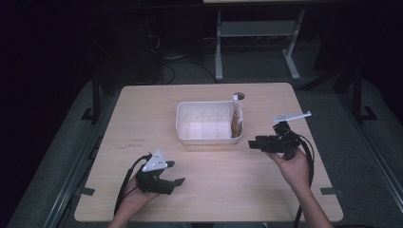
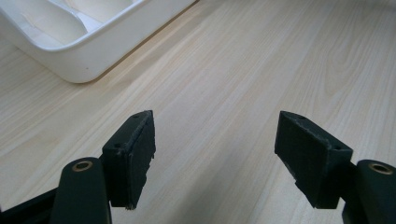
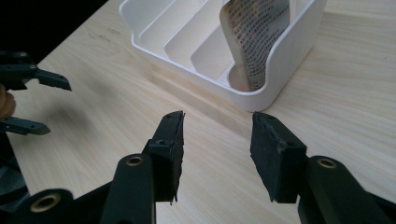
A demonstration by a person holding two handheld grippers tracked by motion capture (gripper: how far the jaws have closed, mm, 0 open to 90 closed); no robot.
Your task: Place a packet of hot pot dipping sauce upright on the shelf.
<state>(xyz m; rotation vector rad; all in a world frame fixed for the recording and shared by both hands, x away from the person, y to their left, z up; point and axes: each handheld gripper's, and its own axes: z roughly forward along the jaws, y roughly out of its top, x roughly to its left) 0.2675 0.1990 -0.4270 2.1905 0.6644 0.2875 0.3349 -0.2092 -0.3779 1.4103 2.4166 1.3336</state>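
Observation:
A white bin (image 1: pixel 205 129) with several slots stands at the middle of the wooden table (image 1: pixel 209 190). One tan packet (image 1: pixel 235 125) printed with text stands upright in its rightmost slot. My left gripper (image 1: pixel 175 173) hovers low near the front left, open, with only bare wood between its jaws (image 2: pixel 217 126). The bin's corner (image 2: pixel 84 60) lies ahead of it to the left. My right gripper (image 1: pixel 253 144) is just right of the bin, open and holding nothing (image 3: pixel 217 123). It faces the bin wall (image 3: pixel 285 60) and the packet (image 3: pixel 257 37).
A round cable hole (image 1: pixel 239 96) sits at the table's far edge behind the bin. A grey metal frame (image 1: pixel 256 28) stands on the dark floor beyond. In the right gripper view the left gripper (image 3: pixel 32 102) shows farther off at the left.

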